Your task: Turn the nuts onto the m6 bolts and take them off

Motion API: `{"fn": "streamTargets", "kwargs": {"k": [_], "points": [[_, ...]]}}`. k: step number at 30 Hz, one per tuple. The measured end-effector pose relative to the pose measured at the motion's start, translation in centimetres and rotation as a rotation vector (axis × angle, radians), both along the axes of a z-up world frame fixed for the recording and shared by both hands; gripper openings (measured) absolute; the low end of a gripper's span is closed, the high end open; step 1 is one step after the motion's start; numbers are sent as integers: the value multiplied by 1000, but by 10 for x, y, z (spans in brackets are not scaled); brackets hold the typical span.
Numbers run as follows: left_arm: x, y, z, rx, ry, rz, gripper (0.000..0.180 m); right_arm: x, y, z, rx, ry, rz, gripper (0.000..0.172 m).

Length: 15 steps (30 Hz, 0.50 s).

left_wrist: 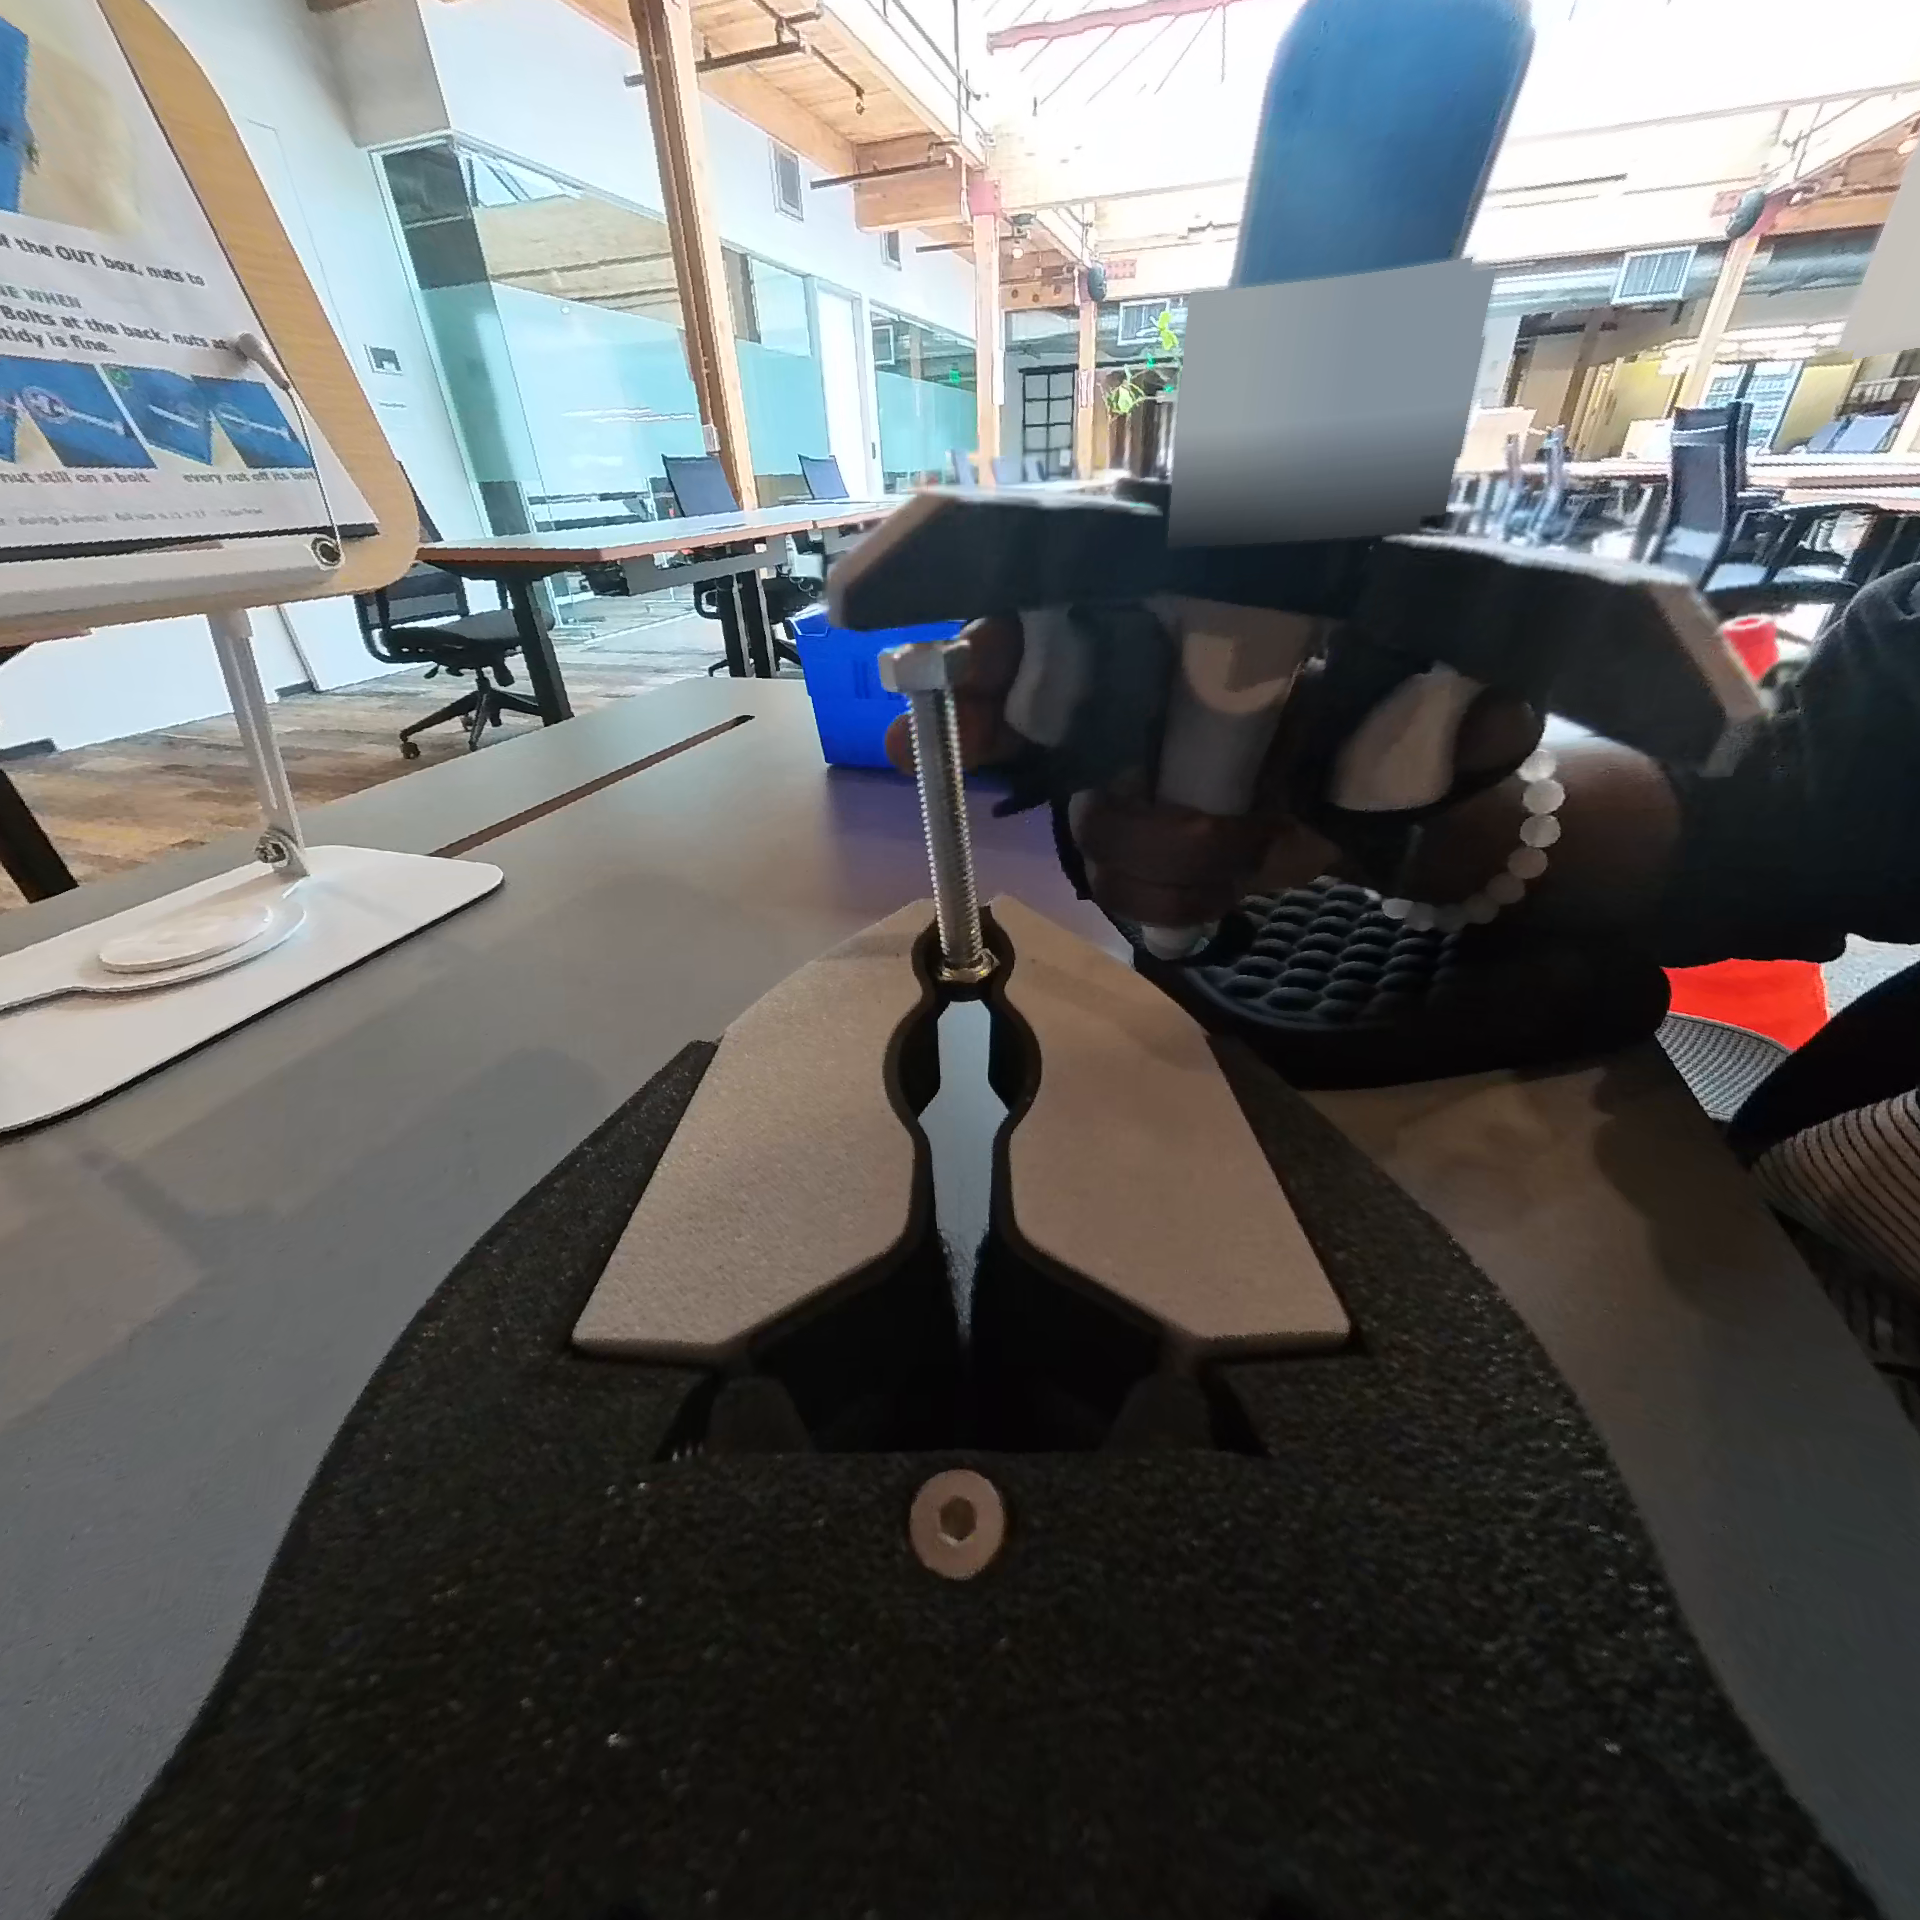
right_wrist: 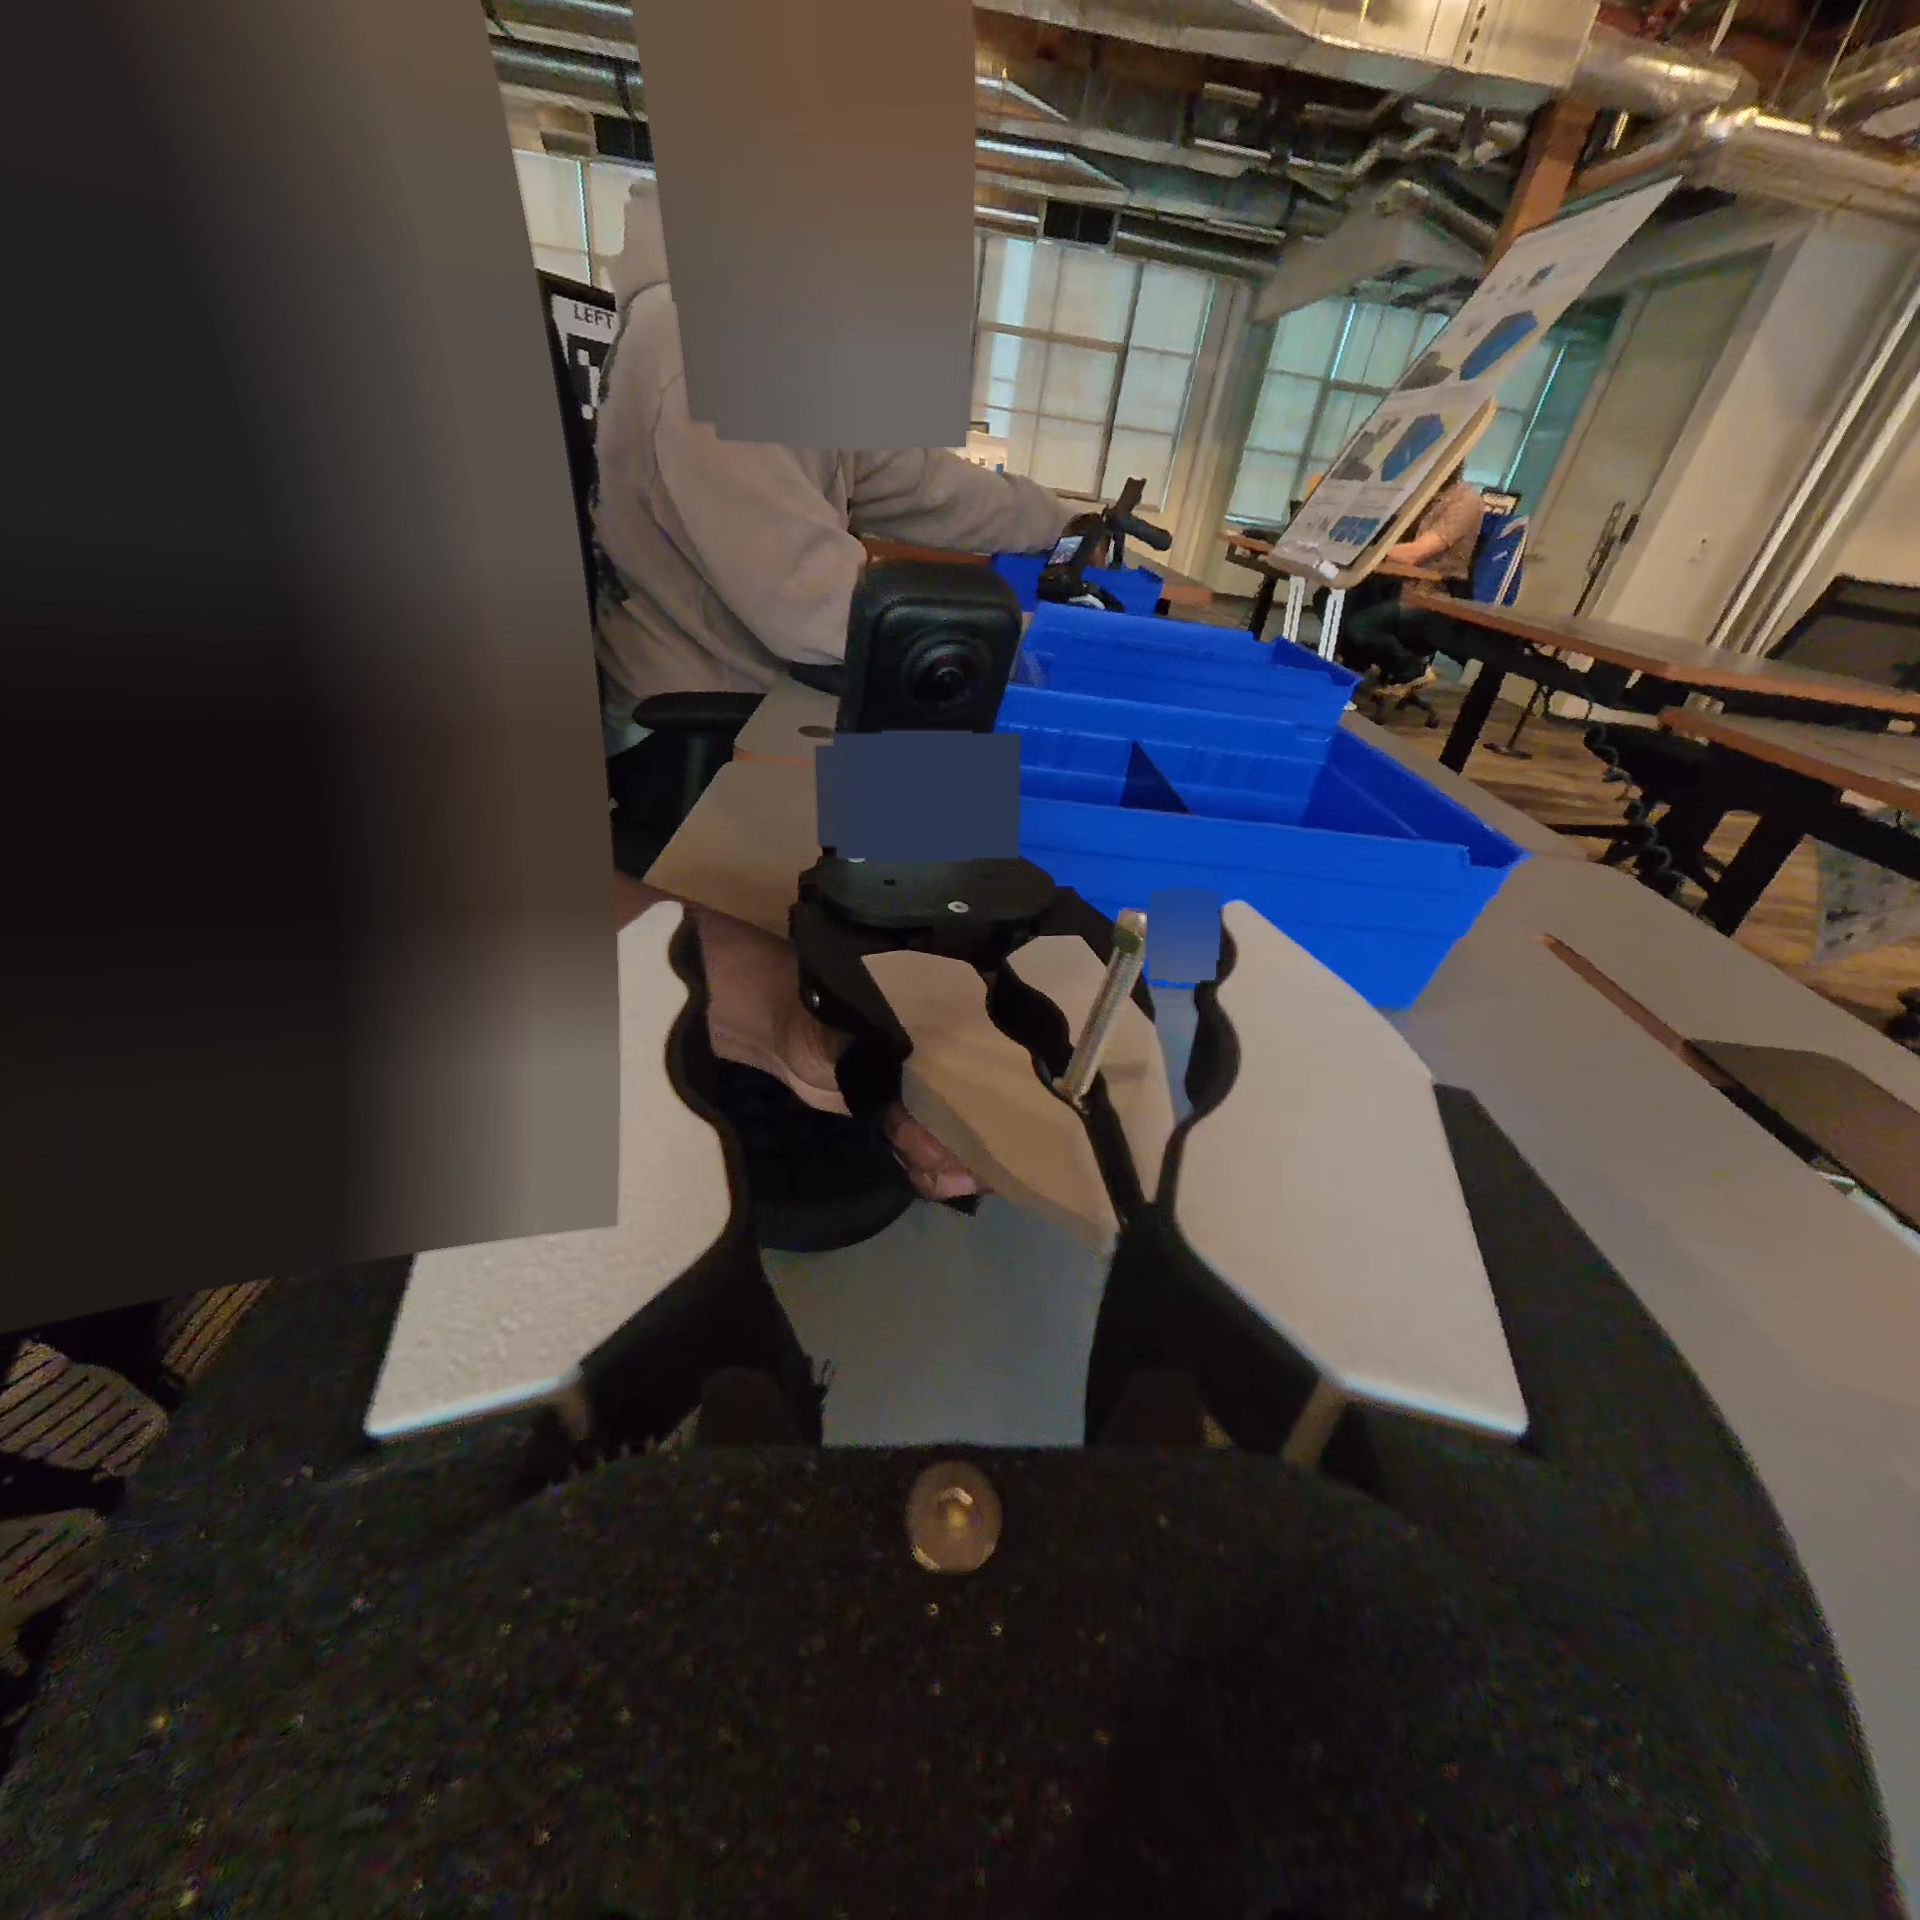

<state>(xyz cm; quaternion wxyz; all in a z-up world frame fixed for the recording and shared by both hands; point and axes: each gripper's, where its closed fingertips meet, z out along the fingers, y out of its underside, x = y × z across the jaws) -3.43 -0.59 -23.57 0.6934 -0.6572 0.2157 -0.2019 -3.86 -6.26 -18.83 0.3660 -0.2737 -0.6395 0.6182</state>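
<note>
- The left gripper [left_wrist: 961,935] has a rough, black, grainy body with one silver hex-socket screw [left_wrist: 957,1523] set in its middle.
- Its fingers [left_wrist: 790,1132] are flat pale grey plates with wavy black inner edges.
- The right gripper [right_wrist: 951,1039] is built the same: speckled black body, a brass-toned screw [right_wrist: 953,1514], pale grey fingers [right_wrist: 1340,1174].
- A black camera [right_wrist: 928,649] sits above the left gripper's round black mount.
- The right hand [left_wrist: 1351,790] wears a white bead bracelet [left_wrist: 1507,862] and a dark sleeve [left_wrist: 1808,769].
</note>
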Motion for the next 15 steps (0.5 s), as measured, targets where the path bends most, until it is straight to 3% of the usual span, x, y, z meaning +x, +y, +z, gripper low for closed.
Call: {"fn": "streamTargets", "kwargs": {"k": [5,11,13,15], "points": [[-1,0,0,1,-6,7,3,-1,-3,-5,21,-23,7,89],[-3,1,1,1,-13,15,3,3,0,-3,15,-11,3,71],[-3,1,1,1,-11,14,3,2,2,-2,2,-6,-2,72],[-2,1,0,0,-7,13,3,-1,3,-2,-7,-13,-13,83]]}}
